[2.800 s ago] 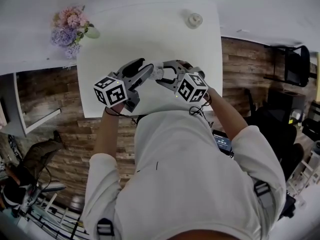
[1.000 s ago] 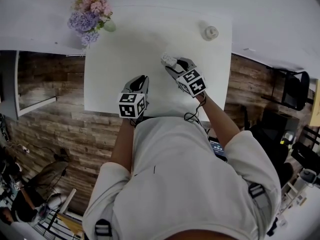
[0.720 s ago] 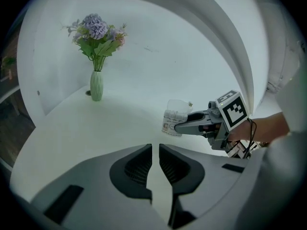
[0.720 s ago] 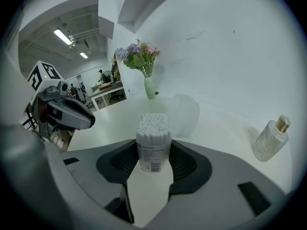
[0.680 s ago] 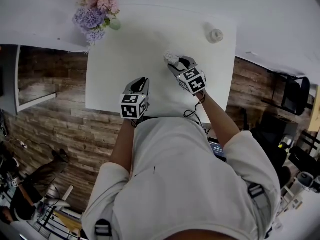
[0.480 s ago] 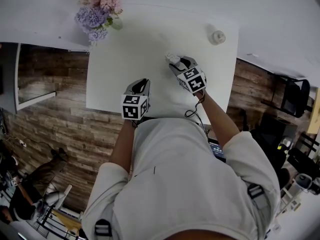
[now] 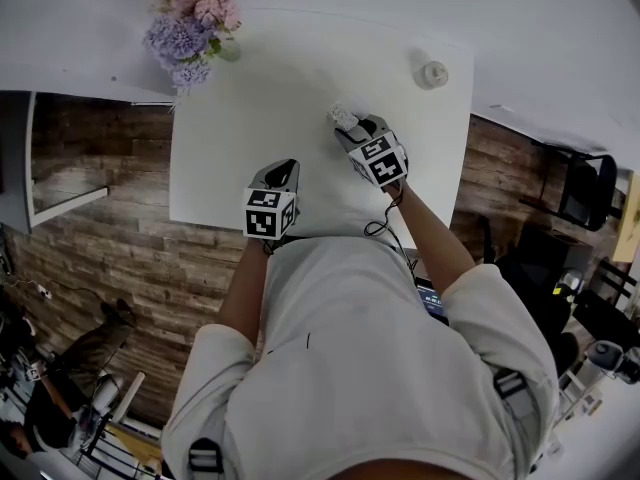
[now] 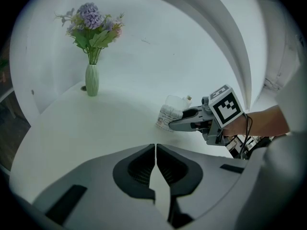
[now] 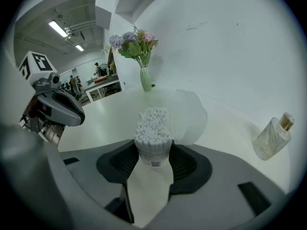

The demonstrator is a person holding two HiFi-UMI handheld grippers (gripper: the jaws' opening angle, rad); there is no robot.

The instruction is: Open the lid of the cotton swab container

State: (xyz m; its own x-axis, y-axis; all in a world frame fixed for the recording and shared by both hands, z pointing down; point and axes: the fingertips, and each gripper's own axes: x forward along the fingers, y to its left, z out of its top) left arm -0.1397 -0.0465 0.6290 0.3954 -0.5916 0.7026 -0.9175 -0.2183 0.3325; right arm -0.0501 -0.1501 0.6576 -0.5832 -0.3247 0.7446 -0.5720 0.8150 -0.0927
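The cotton swab container (image 9: 153,150) is a small clear tub packed with white swabs (image 9: 153,121). Its translucent lid (image 9: 192,111) stands flipped open behind them. My right gripper (image 9: 153,152) is shut on the tub's sides. In the left gripper view the container (image 8: 168,116) rests low on the white table (image 7: 260,98), with the right gripper (image 8: 173,125) on it. The head view shows the container (image 7: 342,118) at the right gripper's tips. My left gripper (image 8: 155,147) has just been closing and is shut on nothing. It hovers near the table's front edge (image 7: 284,168).
A vase of purple and pink flowers (image 7: 190,30) stands at the table's far left corner (image 8: 92,78). A small glass bottle (image 7: 432,73) sits at the far right (image 9: 271,138). Wooden floor lies beyond the table's front and right edges.
Earlier both grippers met at the container near the front edge. Now the left gripper is off it and back by the edge. The right holds it alone, farther onto the table.
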